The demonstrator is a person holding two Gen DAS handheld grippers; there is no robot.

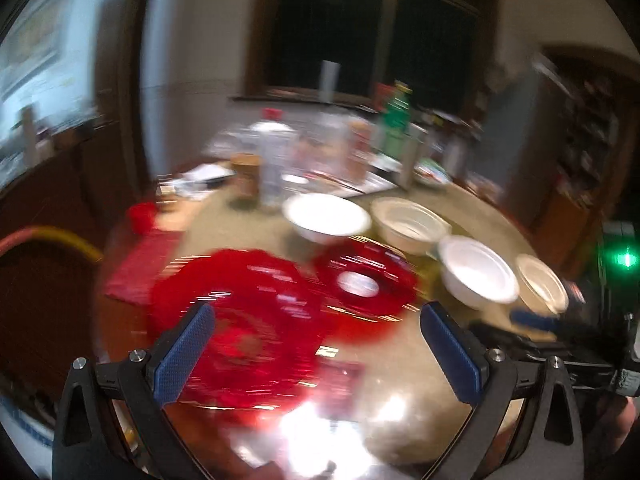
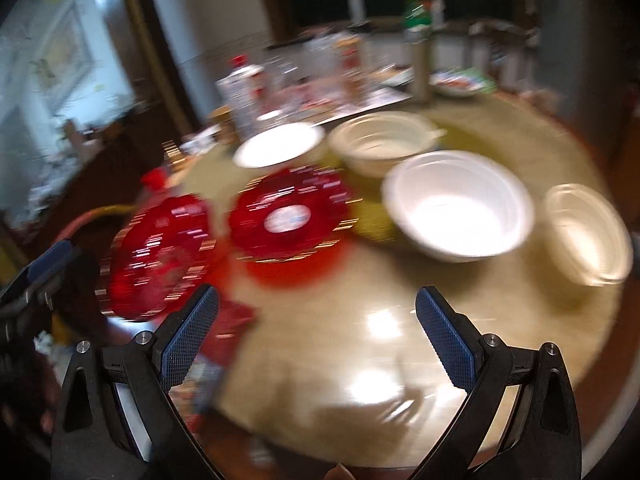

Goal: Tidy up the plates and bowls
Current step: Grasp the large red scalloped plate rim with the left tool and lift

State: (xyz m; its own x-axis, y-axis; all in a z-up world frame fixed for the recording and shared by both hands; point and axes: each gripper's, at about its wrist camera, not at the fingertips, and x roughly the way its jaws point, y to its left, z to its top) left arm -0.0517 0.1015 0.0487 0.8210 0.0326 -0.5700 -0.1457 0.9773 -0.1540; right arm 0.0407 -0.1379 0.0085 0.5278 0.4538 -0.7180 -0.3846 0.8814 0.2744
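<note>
We saw a glossy beige counter (image 2: 500,288) under bright glare; at its far side stood a clear bottle with a red cap (image 1: 275,152), a green bottle (image 1: 396,124) and a brown cup (image 1: 245,176), all blurred; a red cloth (image 1: 140,268) lay at the left edge, a small red cup (image 1: 141,216) just behind it; a dark window (image 1: 372,28) filled the back wall.

Two red plates (image 2: 160,256), seemingly ridged through the blur; white bowls (image 2: 460,208); blue cross-hatched pads (image 2: 188,340); beige table (image 2: 340,300).
</note>
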